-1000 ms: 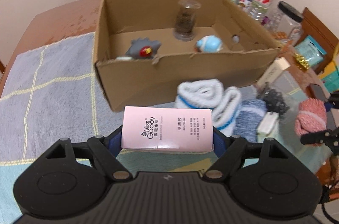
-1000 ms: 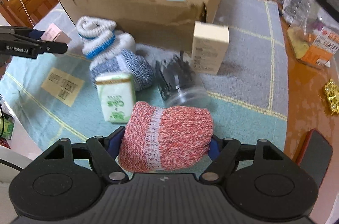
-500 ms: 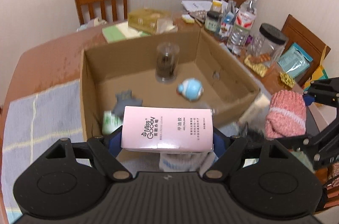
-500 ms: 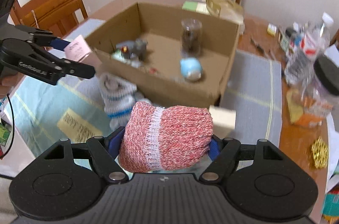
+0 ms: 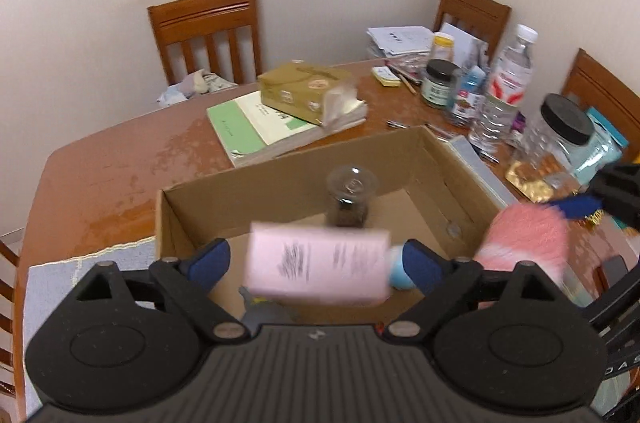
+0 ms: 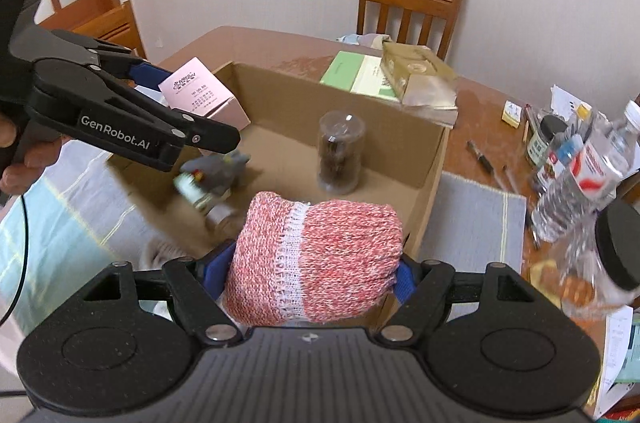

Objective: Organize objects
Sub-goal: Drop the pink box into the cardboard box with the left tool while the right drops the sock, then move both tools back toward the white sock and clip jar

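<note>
My left gripper point(image 5: 316, 263) hovers over the open cardboard box point(image 5: 280, 191), its jaws opening. The pink carton point(image 5: 320, 267) is blurred between the blue pads, with a gap on each side. My right gripper point(image 6: 310, 269) is at the box's near right corner, its jaws also opening. The red-and-white knit sock roll point(image 6: 316, 259) still fills them and touches both pads. Inside the box stand a clear jar point(image 6: 340, 151), a grey toy point(image 6: 220, 167) and a blue ball point(image 5: 400, 275). In the right wrist view the left gripper point(image 6: 192, 103) reaches in from the left with the pink carton point(image 6: 196, 95).
Behind the box lie green books with a tissue box point(image 5: 308, 95) on top. Bottles point(image 5: 504, 83) and a black-lidded jar point(image 5: 560, 131) crowd the right side. A grey-blue placemat point(image 6: 472, 219) lies under the box. Wooden chairs point(image 5: 208, 31) stand at the wall. A person's hand point(image 6: 24, 159) grips the left tool.
Both grippers have risen and moved from the placemat to above the box. The left jaws have spread and the pink carton has come loose and tipped. The sock roll stays between the right fingers.
</note>
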Motion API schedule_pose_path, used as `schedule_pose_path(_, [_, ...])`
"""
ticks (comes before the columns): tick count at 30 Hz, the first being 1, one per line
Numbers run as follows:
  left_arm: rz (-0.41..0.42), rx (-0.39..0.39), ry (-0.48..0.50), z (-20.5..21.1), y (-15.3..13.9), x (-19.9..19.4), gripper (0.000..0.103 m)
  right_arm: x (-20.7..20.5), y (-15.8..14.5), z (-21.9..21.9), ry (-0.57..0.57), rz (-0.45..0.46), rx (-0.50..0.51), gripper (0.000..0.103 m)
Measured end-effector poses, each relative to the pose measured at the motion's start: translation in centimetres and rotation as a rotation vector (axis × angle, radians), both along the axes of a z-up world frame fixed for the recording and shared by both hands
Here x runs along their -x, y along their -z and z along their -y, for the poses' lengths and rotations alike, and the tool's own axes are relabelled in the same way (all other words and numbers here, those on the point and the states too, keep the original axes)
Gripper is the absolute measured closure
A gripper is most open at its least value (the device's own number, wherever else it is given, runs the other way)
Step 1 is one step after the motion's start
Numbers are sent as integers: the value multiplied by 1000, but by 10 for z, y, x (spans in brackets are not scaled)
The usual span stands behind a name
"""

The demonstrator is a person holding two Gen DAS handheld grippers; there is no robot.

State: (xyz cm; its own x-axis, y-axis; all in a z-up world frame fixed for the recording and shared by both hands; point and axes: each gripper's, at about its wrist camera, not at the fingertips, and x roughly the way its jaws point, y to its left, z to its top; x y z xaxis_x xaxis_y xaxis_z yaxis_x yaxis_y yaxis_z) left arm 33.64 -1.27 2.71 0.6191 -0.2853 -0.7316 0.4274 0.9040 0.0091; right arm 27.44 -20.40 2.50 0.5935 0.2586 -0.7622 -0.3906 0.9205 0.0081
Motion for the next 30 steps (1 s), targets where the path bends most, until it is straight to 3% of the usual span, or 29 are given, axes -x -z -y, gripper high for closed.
schedule_pose_path(2, [0, -1, -5, -1, 1, 1, 9, -7, -2, 1, 36, 27, 10, 2])
schedule_pose_path(3, [-4, -5, -7, -2, 2, 2, 9, -8, -3, 2, 36, 38, 3, 0])
schedule_pose_path(15, [-57, -55, -35, -4, 18, 38, 8, 17, 4, 5, 39, 47, 48, 0])
schedule_pose_path(24, [-61, -61, -123, -12, 31, 80, 6, 53, 24, 11, 149, 36, 36, 0])
schedule_pose_path(30, [-120, -21, -183, -13, 53, 92, 5, 76, 39, 18, 222, 16, 42, 0])
